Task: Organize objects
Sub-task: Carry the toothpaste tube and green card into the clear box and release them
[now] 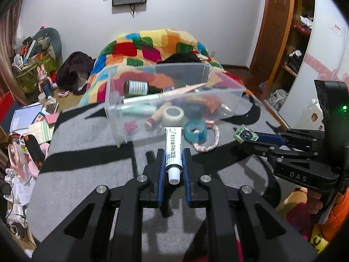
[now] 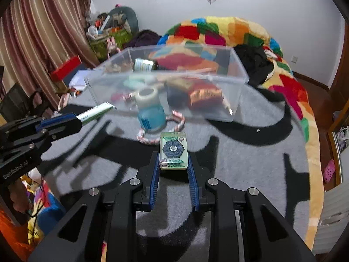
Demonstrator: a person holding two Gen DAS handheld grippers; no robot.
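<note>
A: Left wrist view first. What do we have in the left gripper (image 1: 173,166)?

B: We see its blue pads closed narrowly on a white tube (image 1: 173,152). The tube has a white cap toward the camera, blue print along its side and a flat crimped end pointing at the clear plastic bin (image 1: 122,118). It hangs above the grey and black blanket (image 1: 87,152), just short of the bin.

A: And the bin?

B: It sits on the blanket, holding a dark bottle (image 1: 139,87), a roll of clear tape (image 1: 173,113) and other mixed items. Outside its near wall lie a blue tape roll (image 1: 194,132) and a pink and white rope loop (image 1: 210,142), touching each other.

A: Is the right gripper (image 1: 247,135) visible here?

B: Yes, at the right edge, clamped on a small translucent block (image 1: 244,134).

A: Right wrist view.

B: We see the right gripper (image 2: 173,166) partly closed on that block (image 2: 173,150): pale green, rectangular, with a dark blue flower and green leaves on its face. It is held above the blanket (image 2: 240,163), near the blue tape roll (image 2: 151,118) and rope loop (image 2: 161,131), in front of the bin (image 2: 235,100). The left gripper (image 2: 76,120) enters from the left with the tube (image 2: 96,112).
</note>
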